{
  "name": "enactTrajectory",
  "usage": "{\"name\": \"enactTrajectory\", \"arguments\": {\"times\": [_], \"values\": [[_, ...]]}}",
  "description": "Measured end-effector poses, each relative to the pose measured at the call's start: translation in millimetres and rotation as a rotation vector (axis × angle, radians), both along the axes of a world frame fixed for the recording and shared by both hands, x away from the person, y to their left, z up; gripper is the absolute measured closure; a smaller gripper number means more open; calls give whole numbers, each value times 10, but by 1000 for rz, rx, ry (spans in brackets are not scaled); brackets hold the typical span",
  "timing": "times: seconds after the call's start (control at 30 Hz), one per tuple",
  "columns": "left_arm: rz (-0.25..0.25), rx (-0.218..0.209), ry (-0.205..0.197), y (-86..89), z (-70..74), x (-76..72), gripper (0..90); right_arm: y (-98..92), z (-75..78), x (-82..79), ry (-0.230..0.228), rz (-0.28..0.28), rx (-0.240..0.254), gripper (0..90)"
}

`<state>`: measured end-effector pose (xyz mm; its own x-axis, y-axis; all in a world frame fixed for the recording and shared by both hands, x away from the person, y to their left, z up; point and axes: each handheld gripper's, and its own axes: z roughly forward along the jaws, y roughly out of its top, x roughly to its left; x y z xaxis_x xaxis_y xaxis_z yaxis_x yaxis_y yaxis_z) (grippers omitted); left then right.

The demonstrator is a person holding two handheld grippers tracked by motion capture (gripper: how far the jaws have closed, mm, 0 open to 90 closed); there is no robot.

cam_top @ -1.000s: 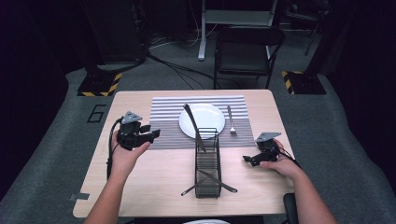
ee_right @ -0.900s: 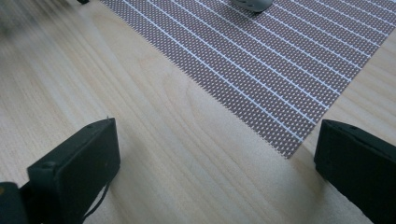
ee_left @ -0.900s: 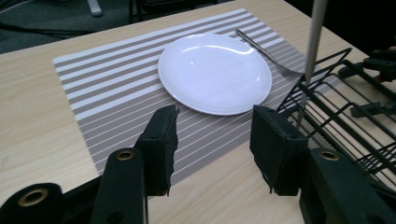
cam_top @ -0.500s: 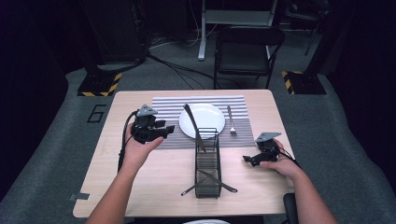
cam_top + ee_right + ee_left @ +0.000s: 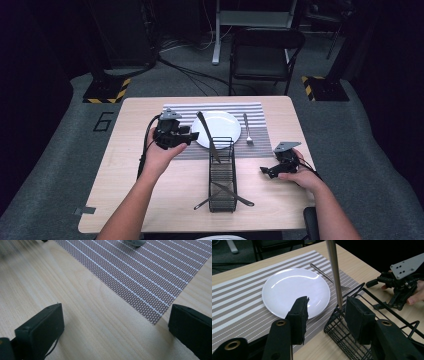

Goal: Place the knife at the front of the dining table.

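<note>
Two grippers, left gripper (image 5: 194, 135) near plate (image 5: 220, 127)

Left gripper (image 5: 192, 136) beside white plate (image 5: 216, 129)

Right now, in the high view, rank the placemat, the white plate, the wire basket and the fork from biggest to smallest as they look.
1. Striped placemat
2. Wire basket and white plate: look alike in size, so unranked
3. Fork
</note>
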<state>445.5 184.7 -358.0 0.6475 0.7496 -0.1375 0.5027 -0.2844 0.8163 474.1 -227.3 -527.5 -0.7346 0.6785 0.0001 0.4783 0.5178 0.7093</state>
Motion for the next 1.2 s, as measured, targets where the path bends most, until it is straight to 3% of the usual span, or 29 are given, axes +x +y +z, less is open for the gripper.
{"name": "enactTrajectory", "arguments": {"times": [0.73, 1.2], "values": [[-50, -30, 38, -328, -173, 179, 584, 0, 0, 0, 0, 1, 0, 0], [-62, -30, 35, -448, -267, 249, 661, -5, 0, 2, -2, 6, -4, 0]]}}
